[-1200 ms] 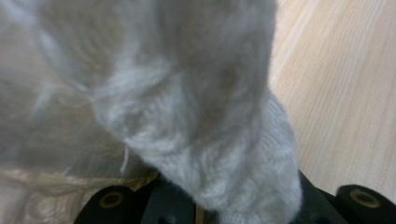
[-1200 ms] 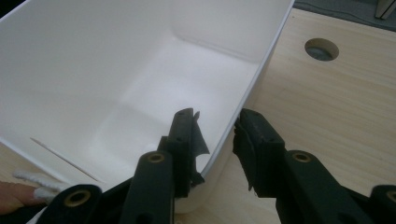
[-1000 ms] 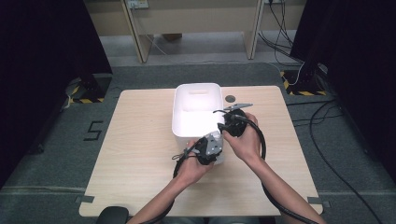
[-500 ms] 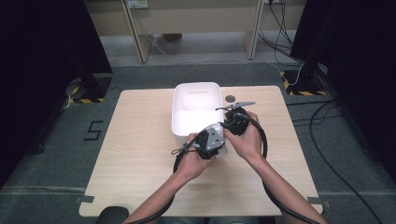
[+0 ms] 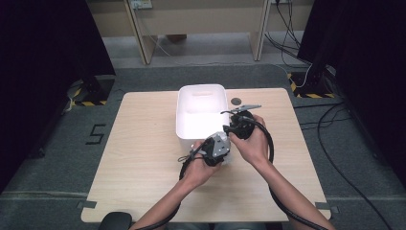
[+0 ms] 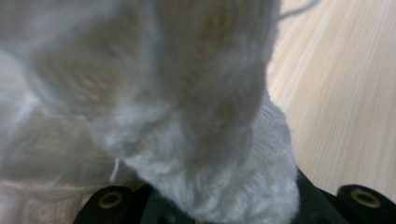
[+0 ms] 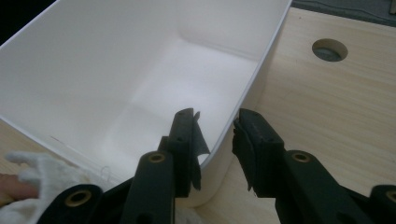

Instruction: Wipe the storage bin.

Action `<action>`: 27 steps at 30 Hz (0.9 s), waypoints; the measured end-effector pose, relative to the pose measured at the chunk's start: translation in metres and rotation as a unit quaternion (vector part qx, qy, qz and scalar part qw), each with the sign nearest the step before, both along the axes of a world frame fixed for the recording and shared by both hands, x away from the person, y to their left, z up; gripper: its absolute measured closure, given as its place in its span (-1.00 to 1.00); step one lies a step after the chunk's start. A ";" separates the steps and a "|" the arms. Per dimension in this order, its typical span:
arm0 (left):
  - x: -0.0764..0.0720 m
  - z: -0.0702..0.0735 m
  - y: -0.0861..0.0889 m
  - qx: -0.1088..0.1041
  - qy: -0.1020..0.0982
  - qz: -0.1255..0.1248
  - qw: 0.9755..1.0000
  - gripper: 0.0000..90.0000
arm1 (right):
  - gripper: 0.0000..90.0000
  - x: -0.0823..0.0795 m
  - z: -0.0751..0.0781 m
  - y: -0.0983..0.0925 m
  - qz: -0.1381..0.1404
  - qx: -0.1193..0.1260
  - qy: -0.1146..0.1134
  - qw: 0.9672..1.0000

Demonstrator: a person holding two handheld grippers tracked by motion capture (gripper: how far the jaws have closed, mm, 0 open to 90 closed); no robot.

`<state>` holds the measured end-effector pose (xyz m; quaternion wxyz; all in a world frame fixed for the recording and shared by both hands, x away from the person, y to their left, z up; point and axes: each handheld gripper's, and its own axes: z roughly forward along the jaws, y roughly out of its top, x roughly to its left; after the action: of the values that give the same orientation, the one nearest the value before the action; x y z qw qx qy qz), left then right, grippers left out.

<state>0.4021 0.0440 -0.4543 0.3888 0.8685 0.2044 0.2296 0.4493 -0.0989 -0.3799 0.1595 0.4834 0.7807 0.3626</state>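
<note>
A white bin [image 5: 201, 93] stands at the middle back of the wooden table [image 5: 143, 143]. My left gripper [image 5: 224, 146] is by the bin's near right corner, shut on a pale grey knitted cloth [image 6: 201, 140] that rises from its jaws and hides them. The same cloth [image 7: 37, 175] lies bunched against the bin's front wall [image 7: 56, 135]. My right gripper [image 5: 230, 127] hovers over that corner, jaws a little apart. In the right gripper view my right gripper [image 7: 215, 119] has one jaw over the bin's inside, the other over the table, not pressing the rim.
A round hole [image 5: 236, 101] is cut in the table just right of the bin, and the same hole [image 7: 329, 49] lies beyond my right jaws. Black cables trail from both grippers toward the near edge. Dark curtains flank the table.
My left gripper has edged a little toward the bin's near right corner with the cloth in it. The right gripper has stayed over the bin's corner.
</note>
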 end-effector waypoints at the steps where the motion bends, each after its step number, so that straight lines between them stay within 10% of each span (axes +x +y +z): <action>1: 0.000 -0.003 0.000 0.004 0.004 0.001 1.000 0.80 | 0.50 0.000 0.000 0.000 0.000 0.000 -0.001 1.000; 18: -0.006 -0.013 0.019 0.015 0.029 0.010 0.999 0.80 | 0.43 0.000 -0.001 0.002 0.000 0.005 0.000 1.000; 27: -0.032 -0.001 0.070 -0.013 0.022 0.043 0.999 0.80 | 0.37 -0.001 0.007 -0.003 -0.007 0.020 -0.013 1.000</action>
<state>0.3699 0.1137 -0.4555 0.3853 0.8586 0.2530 0.2243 0.4486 -0.1023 -0.3731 0.1626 0.4871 0.7676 0.3834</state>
